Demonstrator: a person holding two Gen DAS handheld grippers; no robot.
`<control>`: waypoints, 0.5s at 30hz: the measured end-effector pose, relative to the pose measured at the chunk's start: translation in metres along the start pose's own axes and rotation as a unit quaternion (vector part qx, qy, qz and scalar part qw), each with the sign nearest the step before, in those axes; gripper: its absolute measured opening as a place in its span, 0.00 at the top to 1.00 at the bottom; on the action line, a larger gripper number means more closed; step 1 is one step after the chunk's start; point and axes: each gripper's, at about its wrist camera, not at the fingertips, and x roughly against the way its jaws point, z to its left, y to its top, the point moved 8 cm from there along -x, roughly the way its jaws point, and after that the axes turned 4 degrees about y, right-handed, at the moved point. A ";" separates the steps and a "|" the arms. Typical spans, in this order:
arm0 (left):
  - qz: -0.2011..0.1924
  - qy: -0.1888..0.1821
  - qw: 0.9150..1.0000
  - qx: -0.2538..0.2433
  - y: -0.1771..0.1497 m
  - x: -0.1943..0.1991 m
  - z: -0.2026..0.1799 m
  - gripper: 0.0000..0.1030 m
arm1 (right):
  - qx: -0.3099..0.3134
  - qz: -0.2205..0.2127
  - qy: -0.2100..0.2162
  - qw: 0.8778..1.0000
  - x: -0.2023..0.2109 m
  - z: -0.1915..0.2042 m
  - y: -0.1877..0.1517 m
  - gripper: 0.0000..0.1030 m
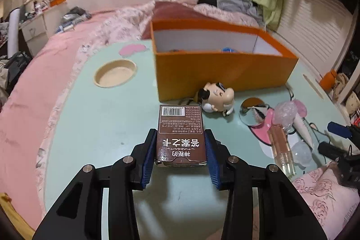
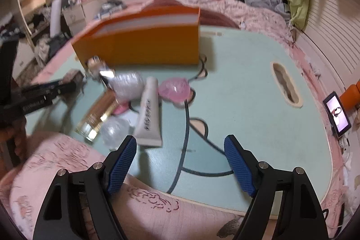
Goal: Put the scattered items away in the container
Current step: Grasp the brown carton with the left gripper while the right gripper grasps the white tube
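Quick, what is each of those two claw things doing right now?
Left gripper: closed on the brown card box.
Right gripper: open, holding nothing, above the table.

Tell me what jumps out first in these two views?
The left tongs clamp a brown card box on the mint-green table. Behind it stands the open orange container, a toy head at its foot. The right tongs gape empty beside a white tube.
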 end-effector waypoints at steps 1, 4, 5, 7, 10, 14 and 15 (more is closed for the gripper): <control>-0.008 -0.001 1.000 0.003 -0.001 0.006 0.000 0.59 | 0.004 -0.010 0.006 1.000 0.004 0.003 0.004 0.22; -0.026 -0.008 1.000 0.007 -0.003 0.019 -0.005 0.59 | 0.024 -0.009 0.022 0.999 0.001 0.014 0.012 0.36; -0.029 -0.009 1.000 0.004 -0.004 0.021 -0.008 0.59 | 0.030 0.001 0.027 0.999 -0.005 0.017 0.013 0.48; -0.031 -0.009 0.999 -0.010 -0.005 0.024 -0.015 0.59 | 0.034 0.024 0.032 0.999 -0.020 0.022 0.016 0.61; -0.033 -0.006 0.999 -0.023 -0.005 0.025 -0.022 0.59 | 0.033 0.041 0.033 0.998 -0.034 0.025 0.016 0.65; -0.024 -0.004 0.999 -0.021 -0.007 0.022 -0.023 0.59 | 0.042 0.044 0.028 0.998 -0.041 0.029 0.019 0.65; -0.024 -0.004 0.999 -0.021 -0.007 0.022 -0.023 0.59 | 0.046 0.047 0.024 0.998 -0.043 0.029 0.019 0.68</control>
